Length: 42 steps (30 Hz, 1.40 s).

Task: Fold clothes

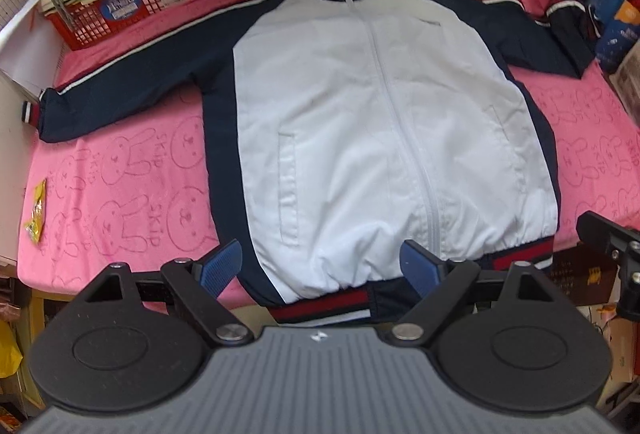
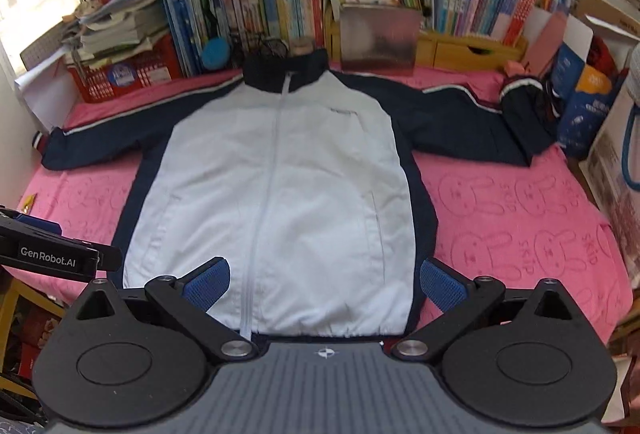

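A white and navy zip jacket [image 1: 376, 122] [image 2: 280, 186] lies flat, front up, on a pink rabbit-print cloth [image 1: 120, 194] [image 2: 520, 226], collar at the far side. Its left sleeve [image 1: 132, 74] stretches out straight; the right sleeve [image 2: 492, 126] bends back, its cuff bunched. The red-striped hem [image 1: 328, 308] hangs at the near edge. My left gripper [image 1: 320, 266] hovers open above the hem with nothing between its blue pads [image 1: 220, 266]. My right gripper [image 2: 324, 288] is open too, above the jacket's lower right part, holding nothing. Each gripper's edge shows in the other's view.
Books [image 2: 280, 6], a red basket [image 1: 120, 14] with stacked papers, a wooden box [image 2: 472, 50] and a metal tin [image 2: 380, 38] line the far side. Bags and boxes [image 2: 580, 106] stand at the right. A yellow wrapper [image 1: 36, 212] lies at the cloth's left edge.
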Motion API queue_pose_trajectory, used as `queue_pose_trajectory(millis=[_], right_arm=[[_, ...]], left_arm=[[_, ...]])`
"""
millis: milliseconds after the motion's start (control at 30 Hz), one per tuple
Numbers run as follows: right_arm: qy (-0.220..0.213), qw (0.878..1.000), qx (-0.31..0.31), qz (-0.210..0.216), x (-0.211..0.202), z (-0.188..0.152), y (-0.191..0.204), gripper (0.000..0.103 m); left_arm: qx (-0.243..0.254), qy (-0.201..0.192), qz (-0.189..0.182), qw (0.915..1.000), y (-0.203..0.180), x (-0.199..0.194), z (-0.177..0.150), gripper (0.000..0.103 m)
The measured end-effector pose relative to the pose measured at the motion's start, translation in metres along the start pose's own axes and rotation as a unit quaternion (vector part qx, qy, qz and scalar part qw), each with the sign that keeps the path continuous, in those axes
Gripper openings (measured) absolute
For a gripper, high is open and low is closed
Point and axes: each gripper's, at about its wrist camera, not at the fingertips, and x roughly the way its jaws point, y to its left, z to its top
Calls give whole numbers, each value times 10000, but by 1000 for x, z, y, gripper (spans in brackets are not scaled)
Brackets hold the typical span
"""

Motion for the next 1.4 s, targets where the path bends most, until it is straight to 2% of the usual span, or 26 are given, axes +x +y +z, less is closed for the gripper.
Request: queue_pose_trajectory(millis=[100, 267, 467, 567, 633, 667, 733, 833, 933, 1000, 1033, 1067, 1133, 1200, 1267, 1333, 1400], right_arm=[[-171, 9998, -12, -134, -3, 2, -8, 103], [-881, 9906, 85, -1039, 5, 29, -63, 103], [-1502, 9682, 983, -1745, 57, 87, -200, 97], [-1515, 9612, 1168, -1987, 104, 119, -254, 84], [-1302, 9645, 1108, -2011, 141, 137, -279, 68], [-1189, 9662, 1070, -2020, 160, 145, -291, 63], [-983, 9684, 825, -2140, 193, 154, -301, 43], [-925, 9642, 496, -2434, 227, 163, -308, 36], [-1032, 9544, 209, -2792, 253, 171, -310, 37], [-950, 9546, 229, -2814, 261, 177, -312, 38], [-901, 9550, 250, -2814, 264, 180, -313, 19], [-852, 9554, 271, -2813, 268, 183, -315, 5], [-754, 9562, 314, -2811, 275, 190, -317, 4], [-1049, 9639, 486, -2398, 252, 199, -299, 4], [-1437, 9736, 453, -1714, 222, 209, -261, 4], [-1719, 9810, 221, -871, 201, 218, -205, 4], [-1828, 9831, -77, 80, 191, 224, -140, 4]], left_arm=[[-26, -24, -13, 10000, -5, 0, 4, 88], [-197, -34, 90, 9998, -11, 5, 21, 88], [-592, 93, 487, 9970, -17, 23, 53, 88], [-696, 269, 699, 9948, -27, 37, 72, 88], [-766, 386, 839, 9928, -33, 47, 84, 88], [-792, 452, 892, 9918, -37, 52, 90, 88], [-800, 604, 935, 9906, -47, 64, 102, 88], [-671, 789, 933, 9902, -61, 77, 111, 88], [-572, 998, 955, 9888, -70, 90, 115, 88], [-555, 1118, 961, 9875, -72, 98, 117, 88], [-553, 1161, 960, 9870, -72, 101, 118, 88], [-557, 1181, 959, 9868, -71, 103, 119, 88], [-595, 1178, 954, 9867, -68, 104, 121, 88], [-695, 1158, 951, 9863, -61, 106, 124, 88], [-814, 1127, 929, 9859, -52, 108, 127, 88], [-899, 1061, 863, 9865, -42, 109, 129, 88], [-966, 985, 787, 9873, -30, 110, 131, 88]])
